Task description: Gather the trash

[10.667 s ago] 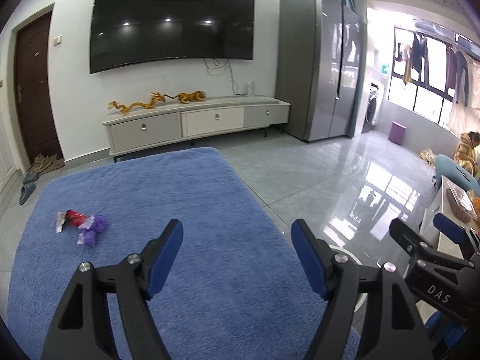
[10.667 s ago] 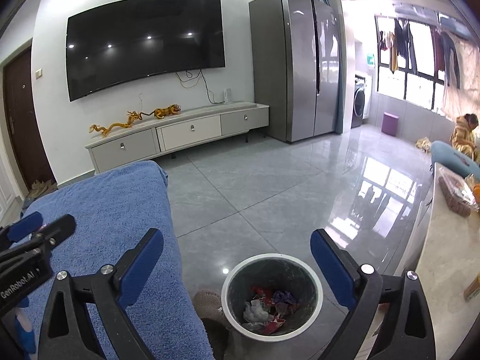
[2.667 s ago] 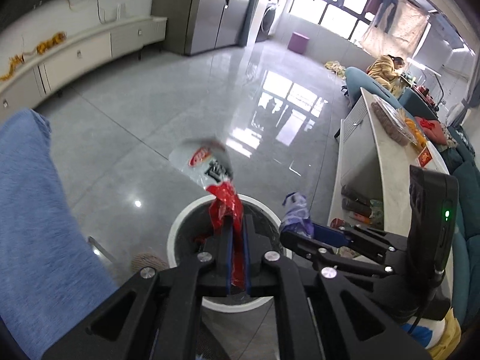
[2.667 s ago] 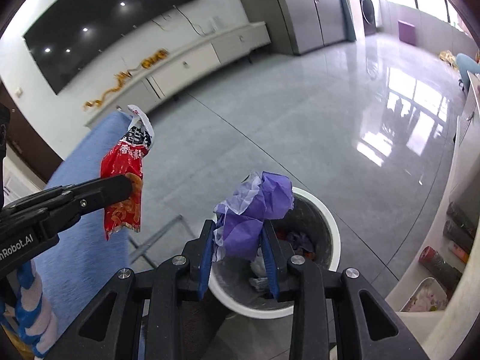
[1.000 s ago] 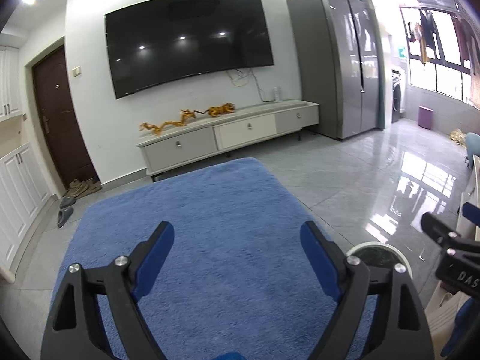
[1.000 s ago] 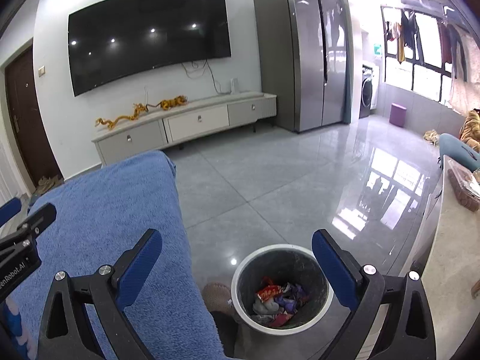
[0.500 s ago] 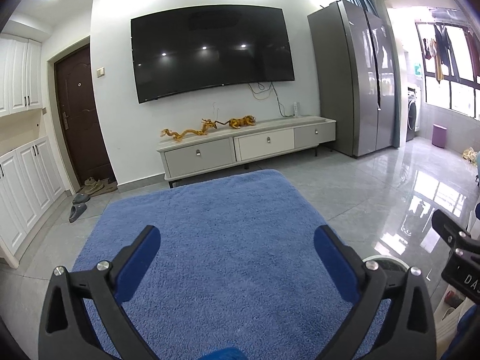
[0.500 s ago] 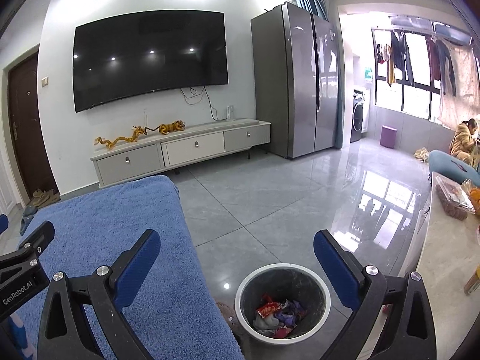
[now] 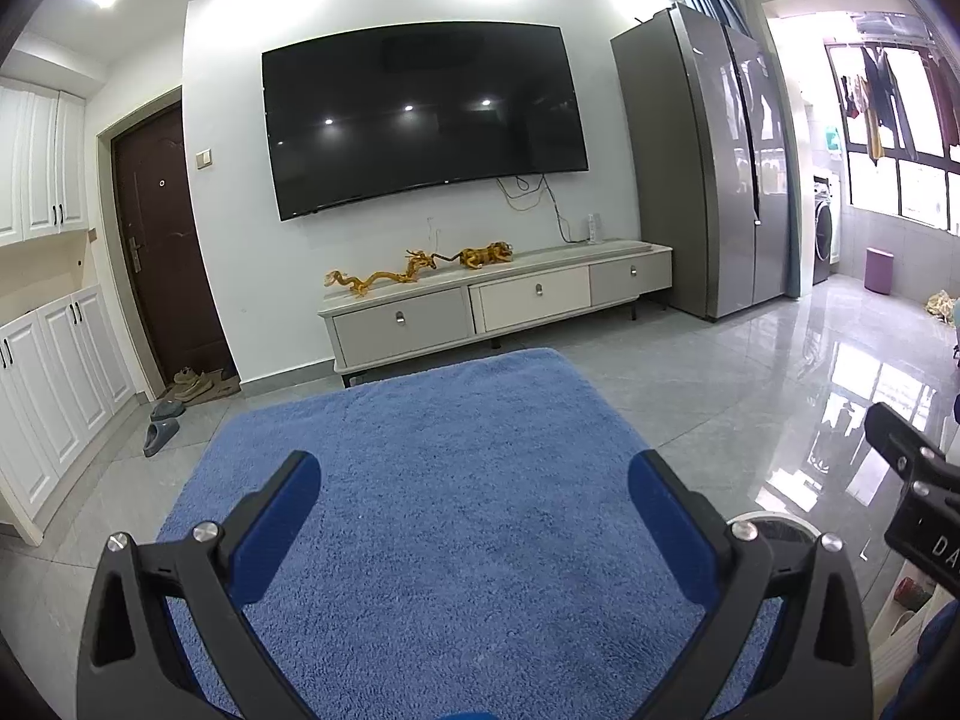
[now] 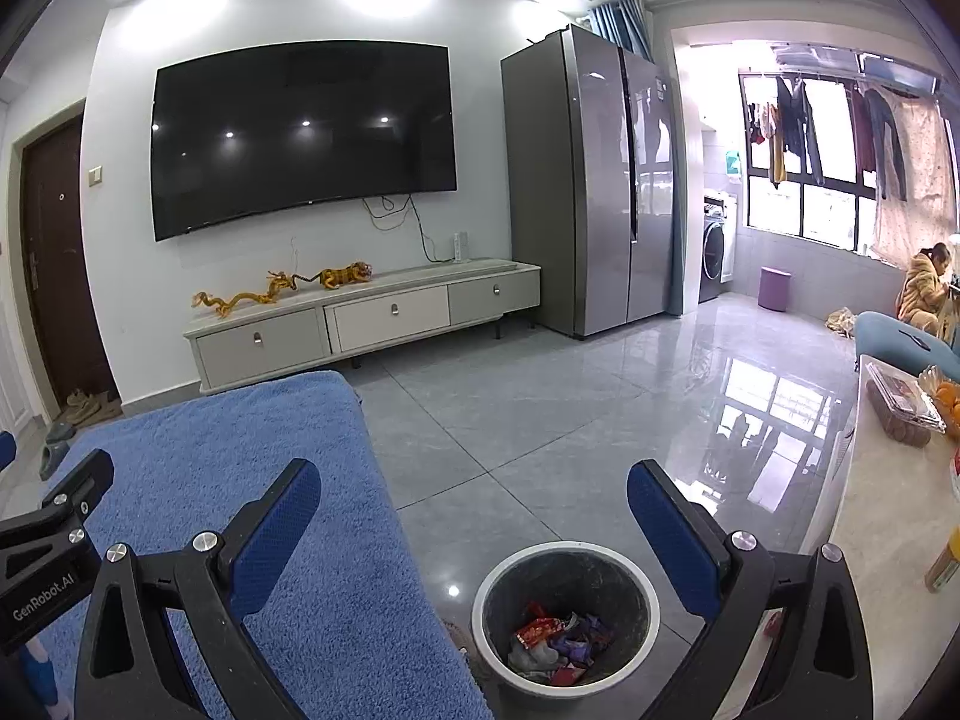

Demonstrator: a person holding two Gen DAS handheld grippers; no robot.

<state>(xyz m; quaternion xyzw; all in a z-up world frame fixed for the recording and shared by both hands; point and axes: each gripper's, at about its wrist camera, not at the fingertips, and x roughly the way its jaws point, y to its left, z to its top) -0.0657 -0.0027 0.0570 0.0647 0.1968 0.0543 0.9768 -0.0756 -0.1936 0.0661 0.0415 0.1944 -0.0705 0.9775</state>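
A grey trash bin with a white rim [image 10: 489,585] stands on the tiled floor beside the blue towel-covered table [image 10: 252,456]. Red, purple and white wrappers [image 10: 555,642] lie inside the bin. My right gripper [image 10: 474,516] is open and empty, above the table edge and the bin. My left gripper [image 9: 474,513] is open and empty above the blue table [image 9: 444,438], which shows no trash. The bin's rim [image 9: 774,519] peeks out behind the left gripper's right finger.
A TV cabinet [image 9: 498,300] with gold dragon figures, a wall TV [image 9: 420,114] and a grey fridge [image 10: 594,180] line the far wall. A pale counter [image 10: 888,510] with food stands at the right. Slippers [image 9: 161,435] lie by the door.
Both grippers have tilted up slightly and stay open and empty. Earlier they held a red wrapper and a purple wrapper over the bin; those now lie in the bin.
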